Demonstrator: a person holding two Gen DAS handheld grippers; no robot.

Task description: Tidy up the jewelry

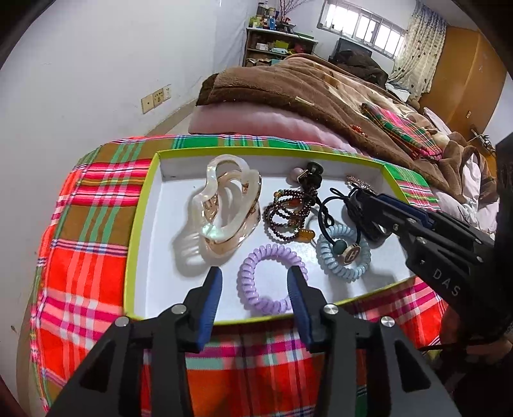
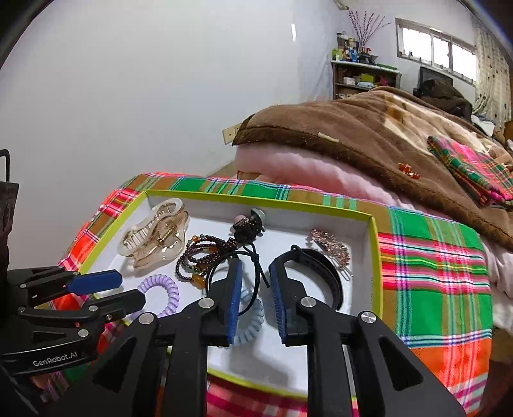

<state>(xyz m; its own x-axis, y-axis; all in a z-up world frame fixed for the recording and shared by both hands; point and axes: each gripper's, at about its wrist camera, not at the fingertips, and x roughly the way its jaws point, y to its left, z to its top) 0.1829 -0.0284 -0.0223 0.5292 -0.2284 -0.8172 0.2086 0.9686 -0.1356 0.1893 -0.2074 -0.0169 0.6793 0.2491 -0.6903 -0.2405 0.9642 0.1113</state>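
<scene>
Left gripper (image 1: 255, 284) straddles purple coil tie (image 1: 271, 279), jaws apart; right gripper (image 2: 255, 282) gapes.

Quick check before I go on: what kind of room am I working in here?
Most likely a bedroom in a home. A bed with a brown blanket lies just behind the tray of hair accessories, with a curtained window and a cluttered shelf along the far wall.

- A plain white wall (image 2: 144, 96) is filling the space to my left, with a socket plate (image 1: 156, 98) low on it.
- Daylight is coming through a barred window (image 1: 362, 24) far ahead; a patterned curtain (image 1: 423, 48) is hanging beside it.
- A cluttered shelf (image 1: 275, 41) is standing against the far wall.
- A brown blanket (image 2: 368, 128) is lying over a pink quilt (image 2: 304, 170) on the bed.
- A wooden wardrobe (image 1: 465, 70) is standing at right.
</scene>
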